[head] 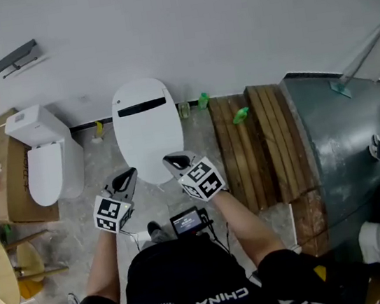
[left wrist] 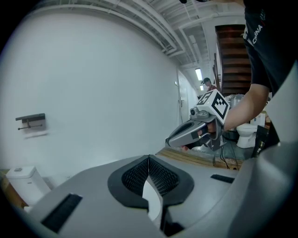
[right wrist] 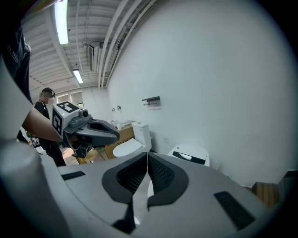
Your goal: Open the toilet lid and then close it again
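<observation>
Toilet lid (head: 144,122) is down flat. The toilet sits on the floor against the back wall, with a second toilet (head: 48,160) to its left and wooden planks (head: 246,150) to its right. Left gripper (head: 129,174) and right gripper (head: 171,161) hover side by side at the lid's front edge; probably no contact, hard to judge from above. Both tongs pinched fully together, nothing in them. Lid closed means either not started or both steps done, can't say which.

Left gripper (head: 130,172), right gripper (head: 168,160): fingers (left wrist: 160,175) together
</observation>
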{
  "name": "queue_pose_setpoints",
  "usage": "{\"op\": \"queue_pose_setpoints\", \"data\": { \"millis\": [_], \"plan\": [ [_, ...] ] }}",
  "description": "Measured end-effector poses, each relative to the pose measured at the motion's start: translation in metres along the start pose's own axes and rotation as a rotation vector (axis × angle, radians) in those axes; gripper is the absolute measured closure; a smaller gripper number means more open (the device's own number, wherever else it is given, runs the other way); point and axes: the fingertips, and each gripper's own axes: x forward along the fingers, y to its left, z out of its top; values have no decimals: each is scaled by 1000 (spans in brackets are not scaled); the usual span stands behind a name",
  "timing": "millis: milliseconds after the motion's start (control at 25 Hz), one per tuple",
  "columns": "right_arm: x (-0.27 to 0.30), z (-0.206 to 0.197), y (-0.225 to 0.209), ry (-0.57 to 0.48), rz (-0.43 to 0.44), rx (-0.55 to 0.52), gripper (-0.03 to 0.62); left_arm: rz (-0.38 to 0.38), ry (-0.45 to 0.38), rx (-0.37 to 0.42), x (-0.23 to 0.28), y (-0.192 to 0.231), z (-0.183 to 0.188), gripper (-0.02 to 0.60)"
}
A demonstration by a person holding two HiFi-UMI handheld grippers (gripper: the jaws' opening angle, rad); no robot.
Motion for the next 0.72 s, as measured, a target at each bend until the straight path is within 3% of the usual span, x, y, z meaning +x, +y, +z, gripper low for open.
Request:
{"op": "queue_pose_setpoints", "data": {
  "millis": [320, 720],
  "plan": [
    [13, 27, 4, -34, -70, -13, 580, -16, -32, 2, -15, 32, 2, 572],
    [11, 27, -4, -15, -101, -17, 579, -58, -26, -1, -9, 33, -1, 572]
  ]
}}
